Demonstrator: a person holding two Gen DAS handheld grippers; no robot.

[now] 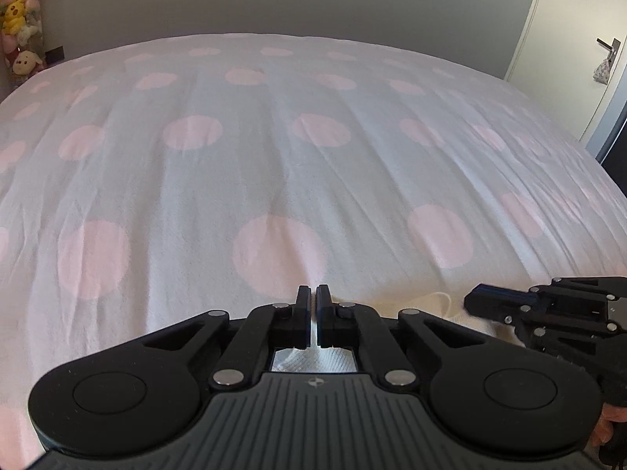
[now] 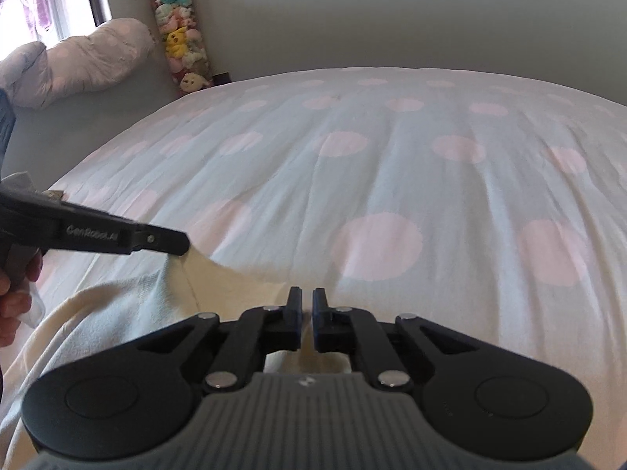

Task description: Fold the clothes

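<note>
While I hold both tongs low over the bed, my left tongs (image 1: 313, 293) are pinched shut on the garment (image 1: 313, 360), a white knit edge showing in the gap just behind the pads. My right tongs (image 2: 307, 297) have their jaws nearly together with cream cloth (image 2: 117, 313) between them; the pads look to be clamping it. Seen from the right wrist, the garment lies at the near edge of the bed, bunched from 6 o'clock round to 9 o'clock, and one corner rises to the tip of my left tongs at 9 o'clock. My hand (image 2: 15, 293) shows at the frame edge there. From the left wrist, my right tongs come in at 3 o'clock, tip over a cream fold. Beyond the garment, the duvet (image 1: 274, 156), white with pink dots, runs wrinkled toward 12 o'clock. Farther off, a pillow (image 2: 98, 55) sits at 10 o'clock, plush toys (image 2: 180, 39) stand stacked in the corner at 11 o'clock, and a door (image 1: 580, 39) stands at 2 o'clock.
</note>
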